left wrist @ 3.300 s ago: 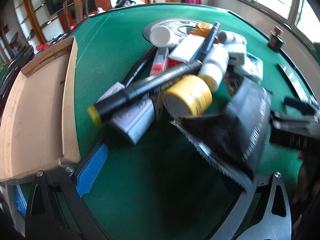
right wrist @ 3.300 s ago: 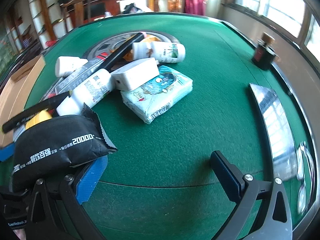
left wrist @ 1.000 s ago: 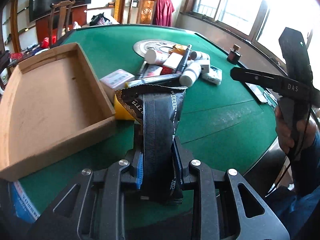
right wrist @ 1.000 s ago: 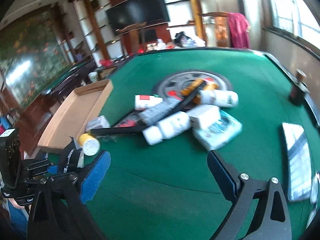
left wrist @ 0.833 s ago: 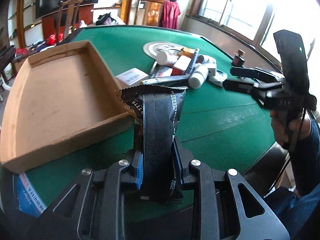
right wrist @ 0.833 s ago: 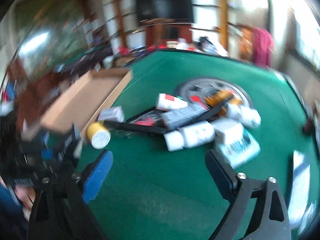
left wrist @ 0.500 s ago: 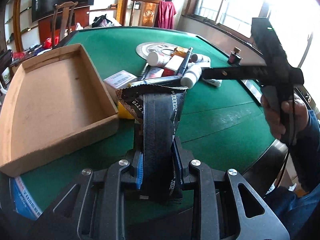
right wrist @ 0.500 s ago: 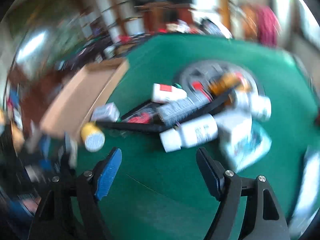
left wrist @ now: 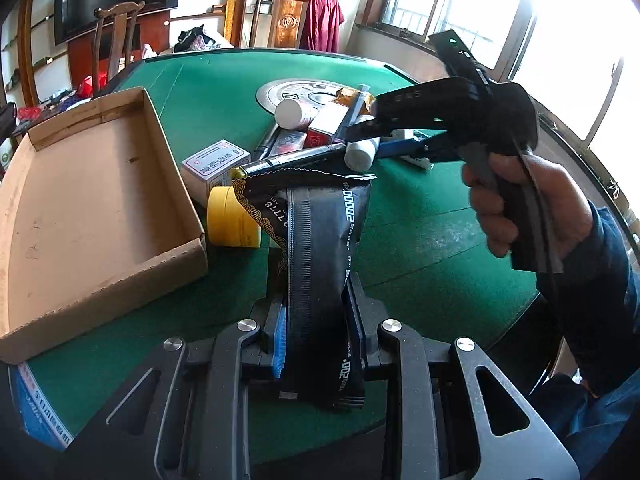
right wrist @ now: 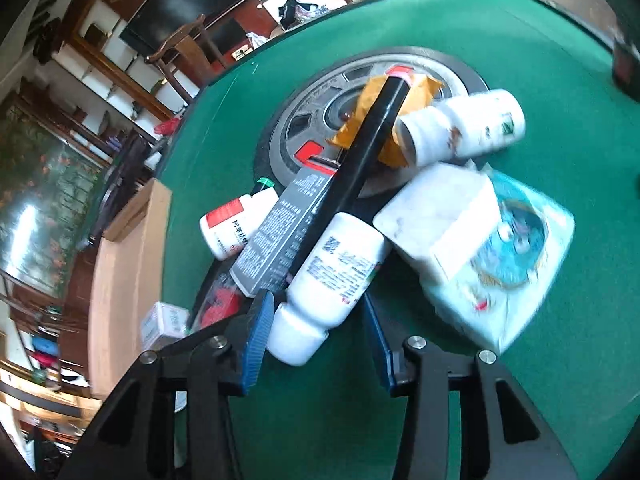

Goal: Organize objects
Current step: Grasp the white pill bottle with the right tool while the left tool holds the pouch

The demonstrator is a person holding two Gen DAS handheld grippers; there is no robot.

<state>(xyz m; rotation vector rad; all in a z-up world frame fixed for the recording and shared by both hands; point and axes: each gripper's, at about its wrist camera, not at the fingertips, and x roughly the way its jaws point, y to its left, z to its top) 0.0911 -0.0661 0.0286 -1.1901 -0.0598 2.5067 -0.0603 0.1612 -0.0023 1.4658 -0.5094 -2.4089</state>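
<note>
My left gripper (left wrist: pixel 316 320) is shut on a black foil pouch (left wrist: pixel 320 248) and holds it upright above the green table, just right of the empty cardboard box (left wrist: pixel 80 208). My right gripper (right wrist: pixel 316 328) is open, its blue pads on either side of a white bottle (right wrist: pixel 332 280) lying at the near edge of the pile. It also shows in the left wrist view (left wrist: pixel 372 140), reaching into the pile. A yellow jar (left wrist: pixel 230 218) lies beside the box.
The pile holds a long black marker (right wrist: pixel 368 152), a grey box (right wrist: pixel 284 232), a red-labelled bottle (right wrist: pixel 236 224), a white block (right wrist: pixel 440 216), a tissue pack (right wrist: pixel 512 256), another white bottle (right wrist: pixel 464 128) and a small card box (left wrist: pixel 214 162). A metal disc (right wrist: pixel 320 128) lies beneath.
My right gripper has dropped from above the table to the pile and now straddles the white bottle. My left gripper keeps holding the pouch by the box.
</note>
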